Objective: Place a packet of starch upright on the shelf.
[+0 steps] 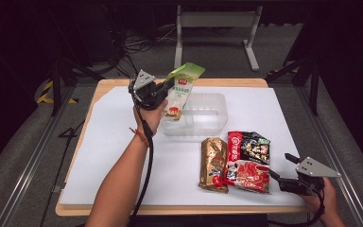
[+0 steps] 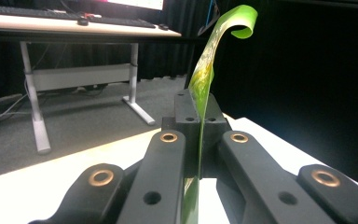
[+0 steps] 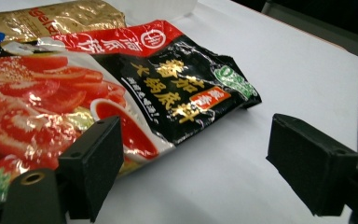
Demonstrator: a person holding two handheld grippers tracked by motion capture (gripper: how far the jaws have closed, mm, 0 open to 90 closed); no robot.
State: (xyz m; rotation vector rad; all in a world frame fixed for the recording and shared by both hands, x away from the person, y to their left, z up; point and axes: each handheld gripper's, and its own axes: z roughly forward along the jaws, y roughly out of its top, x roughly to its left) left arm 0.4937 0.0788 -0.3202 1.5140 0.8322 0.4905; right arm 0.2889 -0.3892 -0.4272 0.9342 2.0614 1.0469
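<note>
Overhead, left tongs (image 1: 163, 91) pinch the green packet (image 1: 181, 90) above the white table (image 1: 123, 142); right tongs (image 1: 280, 182) gape.

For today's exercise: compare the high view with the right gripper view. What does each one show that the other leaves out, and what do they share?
The high view alone shows the left gripper shut on the green packet, held over the clear plastic tub. The right gripper view alone gives the close look between the right gripper's open jaws, with bare white sheet between them. Both show the red and black sauce packet and the gold packet beside it.
</note>
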